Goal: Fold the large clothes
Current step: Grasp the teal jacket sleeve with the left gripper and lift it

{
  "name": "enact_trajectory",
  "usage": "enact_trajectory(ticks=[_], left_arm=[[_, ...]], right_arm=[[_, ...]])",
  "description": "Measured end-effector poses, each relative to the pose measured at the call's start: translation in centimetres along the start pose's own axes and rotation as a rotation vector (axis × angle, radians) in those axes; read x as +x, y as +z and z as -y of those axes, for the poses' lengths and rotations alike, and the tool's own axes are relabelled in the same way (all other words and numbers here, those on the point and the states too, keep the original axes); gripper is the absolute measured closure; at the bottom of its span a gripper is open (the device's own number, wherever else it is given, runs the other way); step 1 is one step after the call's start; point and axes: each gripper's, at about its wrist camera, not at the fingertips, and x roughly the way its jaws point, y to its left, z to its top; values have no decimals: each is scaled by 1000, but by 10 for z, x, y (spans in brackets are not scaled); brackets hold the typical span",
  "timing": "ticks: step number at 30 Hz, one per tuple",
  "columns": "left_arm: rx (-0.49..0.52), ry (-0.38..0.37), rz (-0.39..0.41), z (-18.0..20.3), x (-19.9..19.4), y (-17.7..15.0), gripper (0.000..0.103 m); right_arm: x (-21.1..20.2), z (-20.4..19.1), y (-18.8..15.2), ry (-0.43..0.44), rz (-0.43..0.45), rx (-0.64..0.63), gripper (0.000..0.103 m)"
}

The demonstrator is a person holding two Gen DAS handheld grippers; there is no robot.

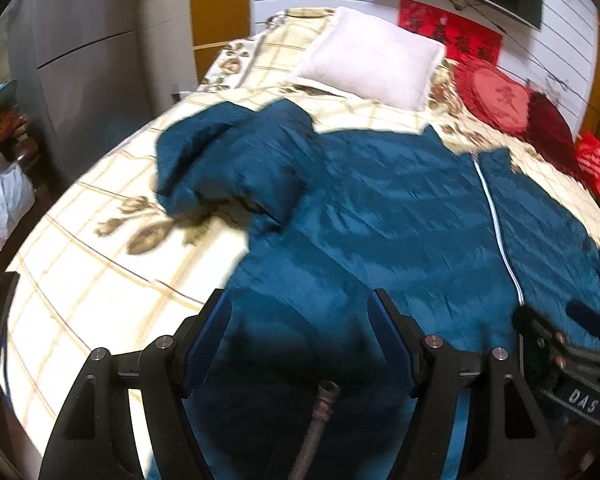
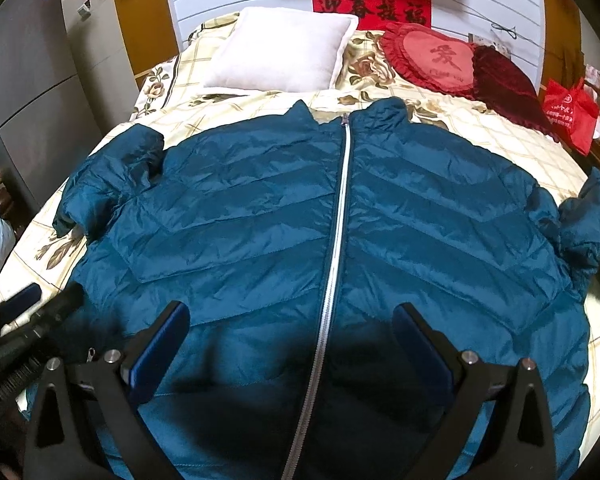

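On the bed (image 2: 500,148), across its cream floral cover, my teal puffer jacket (image 2: 260,208) lies front up, zipped, with the collar toward the pillows and the hem nearest me. Its white zipper (image 2: 342,200) runs straight down the middle of the chest. The sleeve on the left (image 1: 236,160) is bunched and folded back beside the body; the other sleeve (image 2: 588,232) hangs crumpled at the right edge of the bed.

My left claw (image 1: 300,312) hovers above the hem area on the jacket's left half, released, its 2 blue-padded fingers apart with only fabric showing below the gap, nothing pinched. My right claw (image 2: 292,320) is also released, its fingers spread to either side of the zipper line above the lower front of the jacket.

Beyond the collar sit a white pillow (image 2: 284,52) and, to its right, a red heart-shaped cushion (image 2: 432,60) touching a dark red cushion (image 2: 504,84).
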Motion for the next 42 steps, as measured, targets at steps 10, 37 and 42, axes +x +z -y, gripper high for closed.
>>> enact_trajectory(ticks=[10, 37, 42], left_arm=[[-55, 163, -3, -72, 52, 81, 49], [-251, 47, -23, -142, 179, 149, 99], [-326, -156, 25, -149, 131, 155, 99]], right_arm=[[7, 3, 4, 40, -7, -1, 0], [38, -14, 11, 77, -66, -39, 0], [26, -3, 13, 63, -51, -15, 0]])
